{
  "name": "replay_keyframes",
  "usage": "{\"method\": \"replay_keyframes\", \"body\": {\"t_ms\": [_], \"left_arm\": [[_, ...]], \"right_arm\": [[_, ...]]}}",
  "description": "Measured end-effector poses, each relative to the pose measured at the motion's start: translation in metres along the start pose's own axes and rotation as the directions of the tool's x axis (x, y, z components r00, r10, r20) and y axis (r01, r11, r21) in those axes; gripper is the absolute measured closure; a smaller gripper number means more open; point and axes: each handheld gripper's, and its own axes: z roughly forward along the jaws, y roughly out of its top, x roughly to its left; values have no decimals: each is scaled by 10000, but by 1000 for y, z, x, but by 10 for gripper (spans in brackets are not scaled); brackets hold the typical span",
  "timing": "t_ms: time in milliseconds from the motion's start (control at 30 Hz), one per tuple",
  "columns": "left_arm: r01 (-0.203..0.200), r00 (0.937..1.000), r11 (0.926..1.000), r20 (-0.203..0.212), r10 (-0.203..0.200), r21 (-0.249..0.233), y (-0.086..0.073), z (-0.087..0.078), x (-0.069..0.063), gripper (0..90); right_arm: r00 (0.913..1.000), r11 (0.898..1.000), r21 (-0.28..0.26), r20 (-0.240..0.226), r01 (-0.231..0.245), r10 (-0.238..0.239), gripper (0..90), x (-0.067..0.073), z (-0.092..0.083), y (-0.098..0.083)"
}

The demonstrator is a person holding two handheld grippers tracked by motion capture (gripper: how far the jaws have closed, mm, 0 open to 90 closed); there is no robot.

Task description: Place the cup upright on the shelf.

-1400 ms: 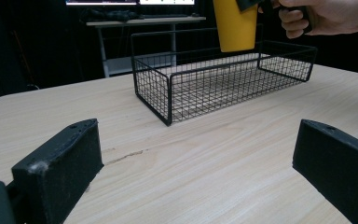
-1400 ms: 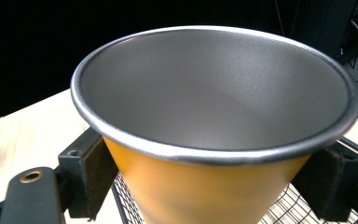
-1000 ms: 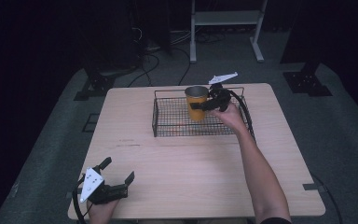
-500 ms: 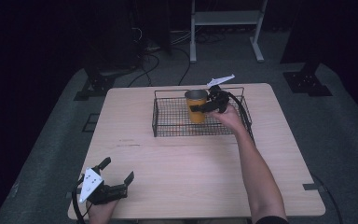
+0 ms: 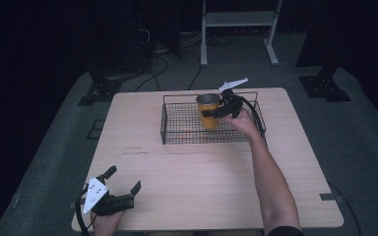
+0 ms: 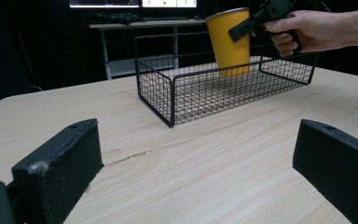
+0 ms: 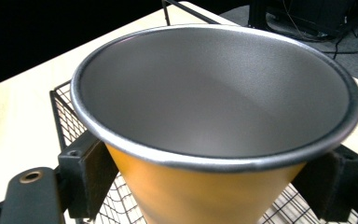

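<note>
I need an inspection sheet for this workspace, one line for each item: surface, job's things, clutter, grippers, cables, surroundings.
Surface: light wooden table, with a thin dark mark near its left middle.
Job's things: yellow cup with grey metal inside, upright, held over the black wire basket; whether its base touches the mesh cannot be told.
Clutter: nothing seen.
Grippers: right gripper shut on the cup's sides; left gripper open, at the table's near left corner, holding nothing.
Cables: a black cable trails from the right gripper past the basket's right end; more cables lie on the floor beyond the table.
Surroundings: grey floor, dark room, a metal stand behind.
</note>
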Motion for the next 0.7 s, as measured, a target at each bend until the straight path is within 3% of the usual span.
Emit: {"method": "replay_keyframes", "body": {"t_ms": [133,267,300,367,700], "left_arm": [[18,10000,10000,5,-18,-3,0,0,0,1],[39,10000,10000,17,-39,7,0,1,1,1],[60,10000,10000,13,-60,-4,0,1,1,1],[85,10000,10000,-3,-85,-37,0,0,2,2],[62,10000,10000,-44,-62,-59,0,-2,2,2]], "right_arm": [[10000,10000,55,74,44,-44,156,-2,2,0],[10000,9991,404,14,97,-98,156,-4,8,1],[9998,9962,853,-114,178,-169,156,-4,14,4],[9992,9955,858,-26,393,-392,156,-2,17,6],[9996,9894,1426,-26,284,-283,154,-2,23,3]]}}
